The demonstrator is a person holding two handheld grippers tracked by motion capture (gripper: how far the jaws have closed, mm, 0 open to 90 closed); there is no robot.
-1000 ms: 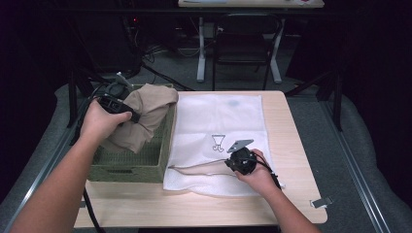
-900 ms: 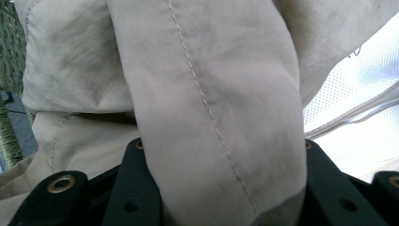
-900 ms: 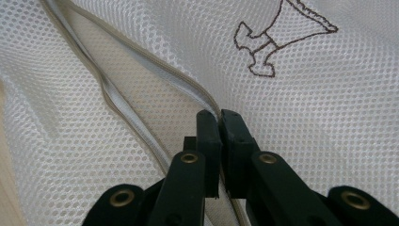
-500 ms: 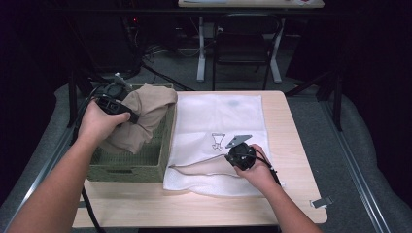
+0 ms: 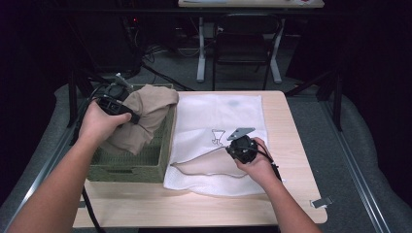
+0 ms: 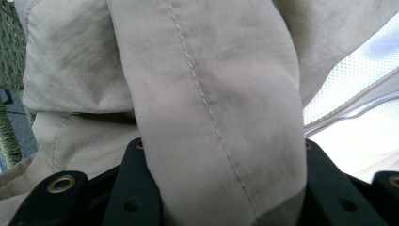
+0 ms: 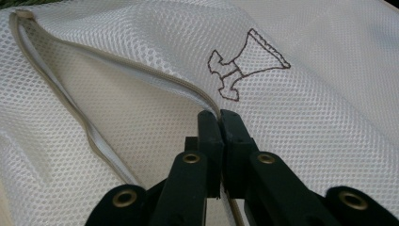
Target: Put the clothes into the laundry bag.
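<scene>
We pinch the mesh bag's [image 5: 218, 145] upper lip in our right gripper [image 7: 219, 115], mouth gaping toward the basket [image 5: 131, 167], where our left gripper [image 5: 114, 104] clamps the beige garment [image 5: 141, 119].

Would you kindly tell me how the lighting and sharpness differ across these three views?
High view: the table is lit, the room behind nearly black, the picture soft. Left gripper view: the beige garment is so close that it looks slightly soft, and the mesh at the right edge is washed out. Right gripper view: evenly lit; the white mesh bag shows crisp weave and stitched emblem.
</scene>
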